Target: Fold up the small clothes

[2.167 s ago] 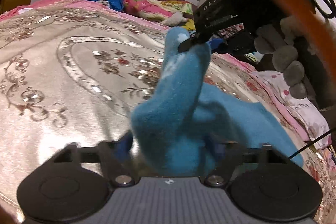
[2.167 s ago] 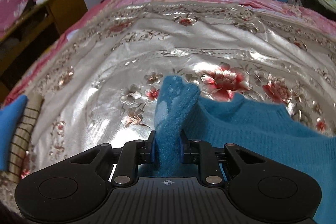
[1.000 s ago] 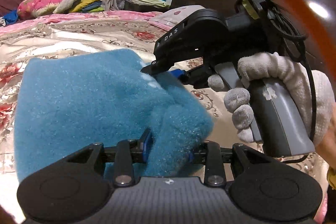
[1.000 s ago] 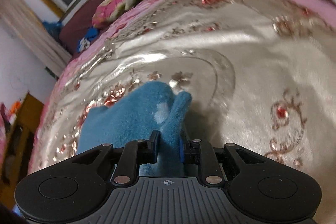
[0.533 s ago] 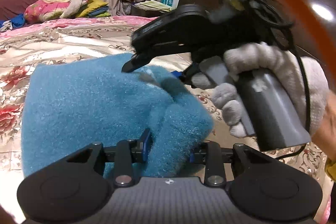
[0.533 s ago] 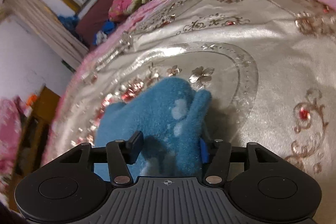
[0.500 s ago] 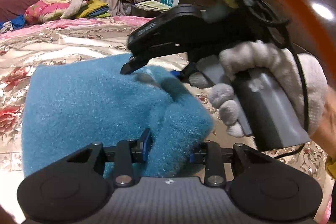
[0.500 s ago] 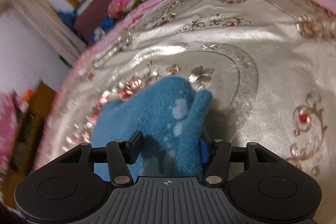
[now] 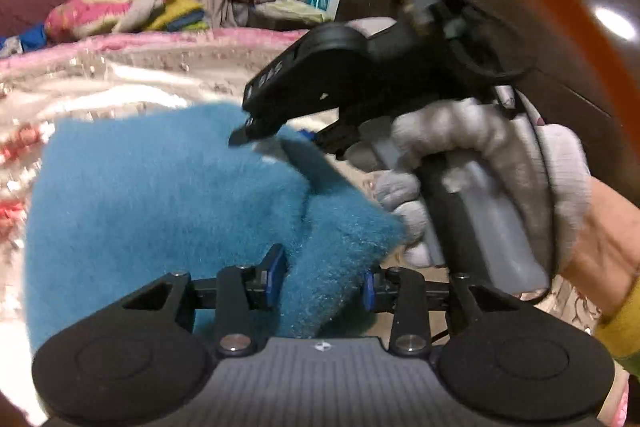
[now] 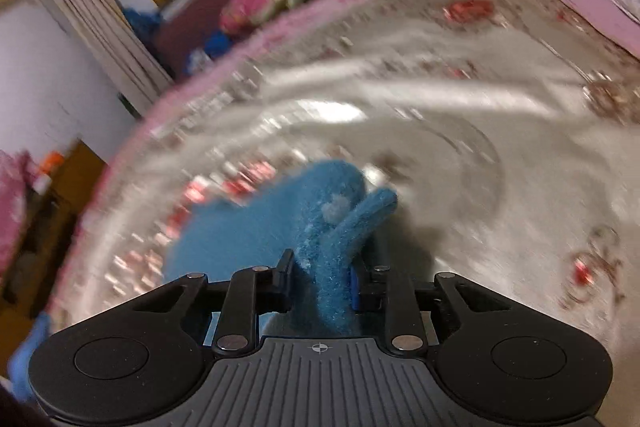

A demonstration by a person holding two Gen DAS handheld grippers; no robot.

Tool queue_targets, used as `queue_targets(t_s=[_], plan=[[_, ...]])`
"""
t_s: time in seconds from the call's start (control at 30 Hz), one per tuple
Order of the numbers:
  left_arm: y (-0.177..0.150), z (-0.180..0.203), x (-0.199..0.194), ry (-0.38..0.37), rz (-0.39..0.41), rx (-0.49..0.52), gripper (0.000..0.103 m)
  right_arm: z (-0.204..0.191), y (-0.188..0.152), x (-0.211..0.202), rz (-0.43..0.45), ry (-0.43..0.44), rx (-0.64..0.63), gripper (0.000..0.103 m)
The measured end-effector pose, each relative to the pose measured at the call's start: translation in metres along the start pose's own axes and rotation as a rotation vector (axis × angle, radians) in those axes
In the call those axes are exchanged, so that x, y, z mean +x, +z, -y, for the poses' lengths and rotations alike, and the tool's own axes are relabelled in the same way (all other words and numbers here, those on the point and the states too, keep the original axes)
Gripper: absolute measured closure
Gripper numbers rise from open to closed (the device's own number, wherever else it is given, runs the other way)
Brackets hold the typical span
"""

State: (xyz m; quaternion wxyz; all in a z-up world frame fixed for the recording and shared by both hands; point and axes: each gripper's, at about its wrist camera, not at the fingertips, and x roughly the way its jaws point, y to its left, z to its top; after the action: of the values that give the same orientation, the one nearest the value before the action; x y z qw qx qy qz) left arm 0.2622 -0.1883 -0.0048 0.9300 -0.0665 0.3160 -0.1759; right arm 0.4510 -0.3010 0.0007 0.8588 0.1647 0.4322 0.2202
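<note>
Left gripper: its jaws are opening, with a bunched fold of the fuzzy blue knitted garment between the blue pads; the right pad looks just clear of the cloth. Half a second ago the pads pinched this fold more tightly, so the hold is loosening.

Right gripper: its jaws are closing on a narrow upright ridge of the same garment. A moment earlier they stood wide around the cloth, so this looks like a fresh, tighter hold after a regrip. From the left view the right gripper touches the garment's top edge, carried by a hand in a grey knitted glove.

The garment lies on the shiny cream floral bedspread, partly folded over. The fold seems to be laid down, with the final release near.
</note>
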Motion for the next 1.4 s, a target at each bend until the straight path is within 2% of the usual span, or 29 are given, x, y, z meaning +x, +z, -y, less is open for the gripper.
queue_targets(t_s=[0.07, 0.13, 0.3, 0.83, 1.27, 1.4], plan=[[-0.001, 0.003, 0.0, 0.005, 0.0, 0.014, 0.061, 0.002, -0.004, -0.004, 0.007, 0.007, -0.005, 0.073], [0.002, 0.004, -0.001, 0.012, -0.012, 0.021, 0.06, 0.001, -0.004, -0.004, 0.008, -0.012, -0.009, 0.064], [0.004, 0.012, 0.001, 0.03, -0.038, 0.039, 0.06, -0.008, -0.007, -0.011, 0.003, -0.04, -0.049, 0.064], [0.016, 0.014, 0.007, 0.05, -0.061, 0.044, 0.06, -0.015, 0.001, 0.006, -0.013, -0.082, -0.127, 0.064], [0.021, 0.017, 0.009, 0.057, -0.081, 0.048, 0.06, -0.015, 0.002, 0.008, -0.023, -0.093, -0.133, 0.063], [0.022, 0.019, 0.011, 0.064, -0.086, 0.06, 0.06, -0.013, 0.003, 0.009, -0.027, -0.103, -0.132, 0.058]])
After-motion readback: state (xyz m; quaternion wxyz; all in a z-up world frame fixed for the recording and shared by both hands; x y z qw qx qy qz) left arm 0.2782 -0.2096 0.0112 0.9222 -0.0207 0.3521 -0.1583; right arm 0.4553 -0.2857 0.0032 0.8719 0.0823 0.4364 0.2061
